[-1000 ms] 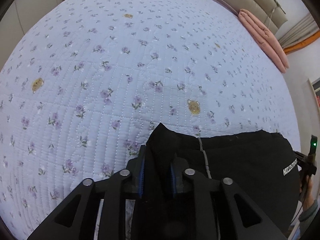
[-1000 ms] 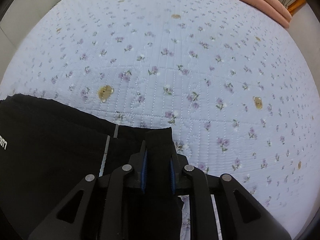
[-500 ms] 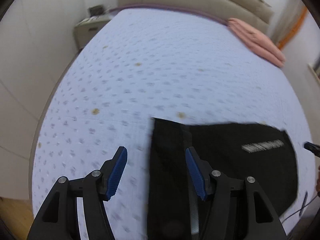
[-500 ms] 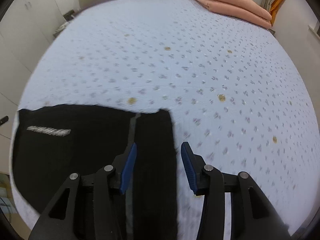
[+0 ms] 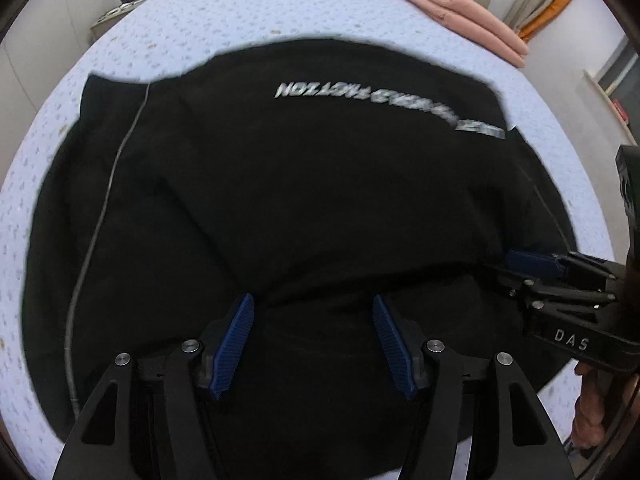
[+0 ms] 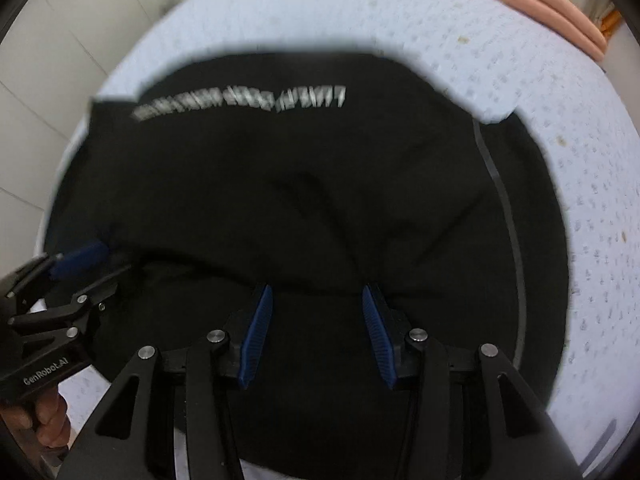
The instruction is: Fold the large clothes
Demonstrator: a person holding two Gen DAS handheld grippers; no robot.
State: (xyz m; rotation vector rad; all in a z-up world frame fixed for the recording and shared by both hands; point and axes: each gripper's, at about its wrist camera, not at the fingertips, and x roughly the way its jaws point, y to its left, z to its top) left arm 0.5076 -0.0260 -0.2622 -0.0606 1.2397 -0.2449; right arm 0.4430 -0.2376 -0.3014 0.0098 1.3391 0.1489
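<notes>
A large black garment (image 5: 320,184) with white lettering (image 5: 384,108) lies folded on the bed and fills most of both views; it also shows in the right wrist view (image 6: 304,200). My left gripper (image 5: 314,312) is open and empty, its blue pads just above the garment's near fold. My right gripper (image 6: 316,300) is open and empty over the same near fold. Each gripper shows in the other's view: the right one at the right edge (image 5: 532,260), the left one at the left edge (image 6: 80,260).
The bed has a pale lilac floral quilt (image 5: 248,12). A folded pink blanket (image 5: 464,20) lies at the bed's far right, also seen in the right wrist view (image 6: 552,8). A bedside cabinet (image 5: 120,4) stands beyond the far left corner. White wall panels (image 6: 32,92) are on the left.
Both grippers let go of the black garment and opened wide. They pulled back toward me, so the folded garment now fills the views.
</notes>
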